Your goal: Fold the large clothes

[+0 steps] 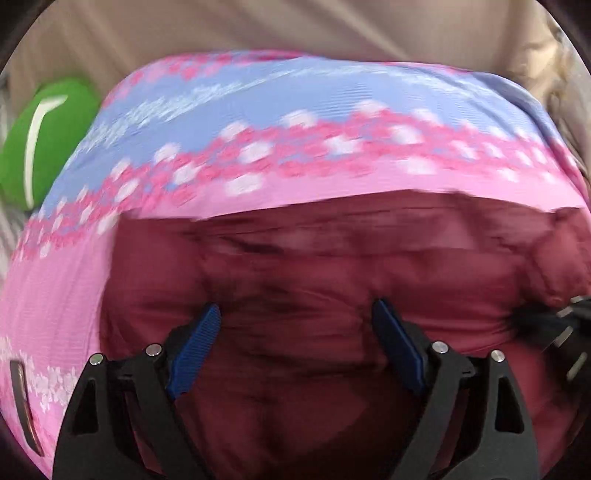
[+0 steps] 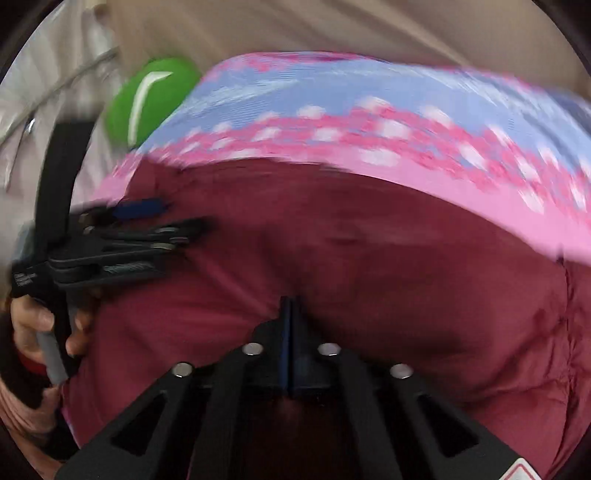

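Observation:
A dark red padded garment (image 1: 314, 266) lies on a pink and blue flowered sheet (image 1: 258, 122); both views are blurred. My left gripper (image 1: 297, 314) hovers over the garment with its blue pads (image 1: 201, 332) wide apart and nothing between them. It also shows in the right wrist view (image 2: 147, 218) at the garment's left edge. My right gripper (image 2: 289, 306) has its jaws pressed together on a fold of the red garment (image 2: 369, 258). The right gripper's body shows at the right edge of the left wrist view (image 1: 565, 328).
A green cushion (image 1: 44, 140) with a white stripe lies beyond the sheet at the left, also in the right wrist view (image 2: 147, 96). Beige fabric (image 1: 295, 26) runs across the back. A flat dark object (image 1: 22, 402) lies on the sheet at lower left.

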Demonstrator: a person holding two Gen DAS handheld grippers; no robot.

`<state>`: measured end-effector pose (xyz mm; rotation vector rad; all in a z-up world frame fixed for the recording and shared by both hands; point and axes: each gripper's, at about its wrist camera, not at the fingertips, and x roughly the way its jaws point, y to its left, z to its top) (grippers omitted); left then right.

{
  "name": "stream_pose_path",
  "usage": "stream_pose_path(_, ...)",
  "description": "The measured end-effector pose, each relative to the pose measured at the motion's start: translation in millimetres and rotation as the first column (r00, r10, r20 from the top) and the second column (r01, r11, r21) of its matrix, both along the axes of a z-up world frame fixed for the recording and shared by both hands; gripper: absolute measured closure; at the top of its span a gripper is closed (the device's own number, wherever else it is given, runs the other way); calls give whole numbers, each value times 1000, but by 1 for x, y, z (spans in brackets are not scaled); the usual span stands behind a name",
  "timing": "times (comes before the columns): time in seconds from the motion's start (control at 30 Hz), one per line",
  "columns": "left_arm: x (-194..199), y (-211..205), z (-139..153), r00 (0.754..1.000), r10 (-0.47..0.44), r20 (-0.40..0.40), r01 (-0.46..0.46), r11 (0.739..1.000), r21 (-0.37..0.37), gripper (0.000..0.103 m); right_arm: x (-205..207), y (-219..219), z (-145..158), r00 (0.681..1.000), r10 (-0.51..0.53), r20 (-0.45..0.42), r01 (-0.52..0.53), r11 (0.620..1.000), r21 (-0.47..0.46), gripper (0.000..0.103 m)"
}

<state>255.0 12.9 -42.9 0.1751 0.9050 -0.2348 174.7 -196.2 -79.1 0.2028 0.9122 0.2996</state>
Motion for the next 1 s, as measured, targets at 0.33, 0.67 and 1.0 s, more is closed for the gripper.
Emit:
stream_pose_path(0.33,-3,53,2,994,113,-1,-113,992,-57,15,-69,-207,1,763,-646,1,646,762,-46,86)
stream_pose_path(0.67,29,50,12,989,146,-6,-146,989,-15,12,4,-192,-17,841,-523,-139,520,852,-57,42)
stream_pose_path(1.0,35,68,-25,982,186,-29,-188,980,-71,7,-19,-190,0,841,-541,21,541,841,0,102)
